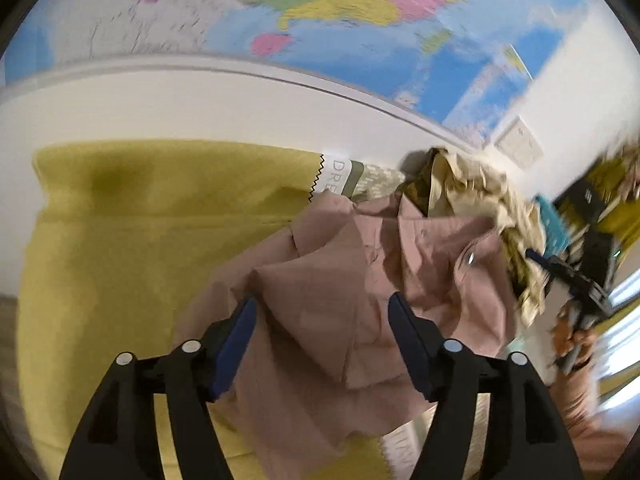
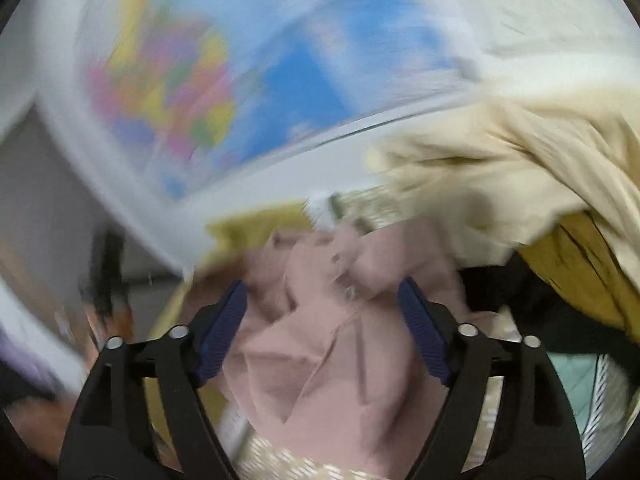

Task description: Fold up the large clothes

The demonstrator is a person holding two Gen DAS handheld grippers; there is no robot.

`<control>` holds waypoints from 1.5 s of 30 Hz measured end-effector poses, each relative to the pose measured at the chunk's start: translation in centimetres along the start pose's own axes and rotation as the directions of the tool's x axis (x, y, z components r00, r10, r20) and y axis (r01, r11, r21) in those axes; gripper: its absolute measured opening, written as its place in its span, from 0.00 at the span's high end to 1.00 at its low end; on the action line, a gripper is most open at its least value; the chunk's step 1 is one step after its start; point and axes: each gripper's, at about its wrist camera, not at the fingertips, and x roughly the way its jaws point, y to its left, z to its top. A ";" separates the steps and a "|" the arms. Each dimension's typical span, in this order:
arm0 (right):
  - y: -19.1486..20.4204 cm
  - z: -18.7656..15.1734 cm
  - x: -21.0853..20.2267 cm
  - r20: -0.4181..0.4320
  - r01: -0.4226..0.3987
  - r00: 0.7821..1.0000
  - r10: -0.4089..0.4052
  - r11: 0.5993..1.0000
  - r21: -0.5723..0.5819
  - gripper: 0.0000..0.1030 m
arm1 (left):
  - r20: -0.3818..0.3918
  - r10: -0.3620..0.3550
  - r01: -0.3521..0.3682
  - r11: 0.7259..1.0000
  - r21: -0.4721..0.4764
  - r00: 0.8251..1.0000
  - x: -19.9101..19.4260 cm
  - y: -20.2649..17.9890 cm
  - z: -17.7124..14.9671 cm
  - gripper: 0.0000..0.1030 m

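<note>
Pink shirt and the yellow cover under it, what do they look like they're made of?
Pink shirt: thin woven cloth, probably cotton or a blend, matte; it holds sharp creases, with a shiny snap or button on the front. Yellow cover: heavier matte fabric, lying smooth with a zigzag-cut edge. The blur hides the weave on both.

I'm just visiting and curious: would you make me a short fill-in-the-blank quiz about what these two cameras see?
1. The crumpled shirt lying between the fingers of the left hand-held gripper is ____ in colour.
2. The cloth spread under the shirt is ____.
3. The poster on the wall behind is a coloured ____.
4. The jaws of the right hand-held gripper stand ____.

Missing words: pink; yellow; map; open
</note>
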 end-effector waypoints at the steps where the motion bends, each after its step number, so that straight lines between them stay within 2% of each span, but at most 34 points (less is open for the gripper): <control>1: 1.8 -0.6 1.5 -0.045 0.038 0.998 -0.042 0.995 -0.088 0.21 | -0.011 0.038 -0.037 0.999 0.036 0.999 0.4 -0.5 -0.3 0.31; 3: 3.6 -1.7 4.5 -0.122 0.067 0.988 -0.090 0.982 -0.177 0.21 | -0.056 0.083 -0.079 0.994 0.069 0.995 2.0 -1.2 -0.7 0.30; 5: 4.7 -2.8 7.7 -0.208 0.033 0.975 -0.080 0.974 -0.223 0.21 | -0.120 0.119 -0.106 0.988 0.108 0.986 4.4 -2.1 -1.1 0.31; 6: 5.3 -3.4 9.2 -0.243 0.029 0.966 -0.092 0.967 -0.252 0.21 | -0.139 0.151 -0.134 0.983 0.125 0.979 5.4 -2.5 -1.2 0.38; 7: 5.8 -4.1 10.9 -0.259 0.067 0.954 -0.153 0.947 -0.313 0.21 | -0.165 0.188 -0.164 0.975 0.147 0.968 6.6 -2.8 -1.4 0.48; 8: 6.1 -4.5 11.7 -0.269 0.082 0.946 -0.182 0.935 -0.344 0.24 | -0.185 0.199 -0.171 0.973 0.157 0.962 7.3 -2.7 -1.5 0.71; 9: 6.2 -5.0 12.6 -0.281 0.089 0.938 -0.204 0.924 -0.373 0.41 | -0.208 0.213 -0.183 0.971 0.156 0.955 8.1 -2.7 -1.4 0.87; 10: 6.1 -5.2 12.9 -0.285 0.096 0.934 -0.216 0.919 -0.382 0.71 | -0.210 0.210 -0.183 0.973 0.143 0.955 8.4 -2.5 -1.1 0.89; 12: 5.5 -4.9 12.6 -0.305 0.068 0.935 -0.184 0.933 -0.354 0.96 | -0.172 0.182 -0.165 0.980 0.108 0.968 7.6 -2.0 -0.1 0.91; 15: 5.5 -2.7 10.1 -0.235 0.042 0.965 -0.119 0.949 -0.312 0.96 | -0.110 0.085 -0.084 0.996 0.015 0.990 5.2 -1.0 2.1 0.91; 17: 5.8 -0.4 8.2 -0.164 0.037 0.983 -0.085 0.960 -0.279 0.96 | -0.067 0.042 -0.042 0.999 -0.006 0.997 3.8 -1.1 3.6 0.91; 20: 6.1 2.4 7.3 -0.071 0.078 0.992 -0.100 0.961 -0.264 0.96 | -0.032 0.077 -0.078 0.997 -0.015 0.997 3.9 -1.7 5.4 0.90; 23: 5.8 3.5 9.5 -0.039 0.170 0.981 -0.189 0.944 -0.283 0.96 | -0.038 0.115 -0.117 0.992 -0.055 0.993 5.7 -1.2 6.6 0.87; 25: 4.7 3.1 12.6 -0.097 0.201 0.967 -0.236 0.939 -0.280 0.96 | -0.086 0.156 -0.163 0.983 -0.082 0.984 8.1 0.0 6.9 0.82; 27: 3.2 2.4 15.1 -0.137 0.216 0.957 -0.257 0.942 -0.256 0.95 | -0.131 0.189 -0.202 0.974 -0.098 0.973 9.8 1.4 6.4 0.70; 29: 1.8 1.3 17.4 -0.211 0.226 0.938 -0.274 0.948 -0.225 0.86 | -0.155 0.220 -0.236 0.967 -0.094 0.963 10.6 2.2 5.5 0.65; 31: 1.2 0.8 17.6 -0.223 0.220 0.938 -0.266 0.953 -0.211 0.75 | -0.154 0.190 -0.206 0.973 -0.099 0.970 10.1 2.9 4.6 0.62; 32: 1.2 0.9 16.8 -0.213 0.213 0.943 -0.256 0.955 -0.207 0.69 | -0.127 0.166 -0.179 0.979 -0.097 0.978 8.9 3.0 4.1 0.58; 33: 1.3 1.0 15.5 -0.190 0.196 0.953 -0.235 0.960 -0.200 0.49 | -0.095 0.144 -0.153 0.984 -0.094 0.985 7.6 3.2 3.6 0.48; 34: 1.6 1.2 13.8 -0.158 0.172 0.966 -0.205 0.965 -0.198 0.36 | -0.061 0.126 -0.132 0.987 -0.092 0.990 6.2 3.3 3.2 0.43; 35: 1.8 1.3 12.5 -0.124 0.166 0.973 -0.193 0.965 -0.202 0.33 | -0.009 0.104 -0.104 0.990 -0.091 0.995 4.3 3.4 2.7 0.33; 37: 2.2 1.4 9.1 -0.054 0.175 0.980 -0.191 0.960 -0.218 0.32 | 0.071 0.080 -0.075 0.994 -0.081 0.994 1.4 3.6 1.5 0.27; 39: 1.6 0.8 5.2 -0.006 0.175 0.984 -0.180 0.963 -0.203 0.30 | 0.101 0.094 -0.090 0.995 -0.043 0.990 -0.5 3.5 -0.1 0.21; 41: 0.5 0.3 3.7 -0.002 0.178 0.983 -0.181 0.968 -0.178 0.30 | 0.088 0.159 -0.159 0.987 -0.005 0.983 -0.5 3.2 -1.4 0.21; 44: -0.9 -1.3 3.3 -0.017 0.254 0.965 -0.261 0.951 -0.175 0.29 | 0.040 0.217 -0.219 0.975 0.043 0.975 1.2 2.4 -2.7 0.21; 45: -1.3 -2.0 3.4 -0.032 0.263 0.962 -0.272 0.949 -0.172 0.29 | 0.024 0.253 -0.254 0.965 0.067 0.967 2.1 2.0 -3.1 0.21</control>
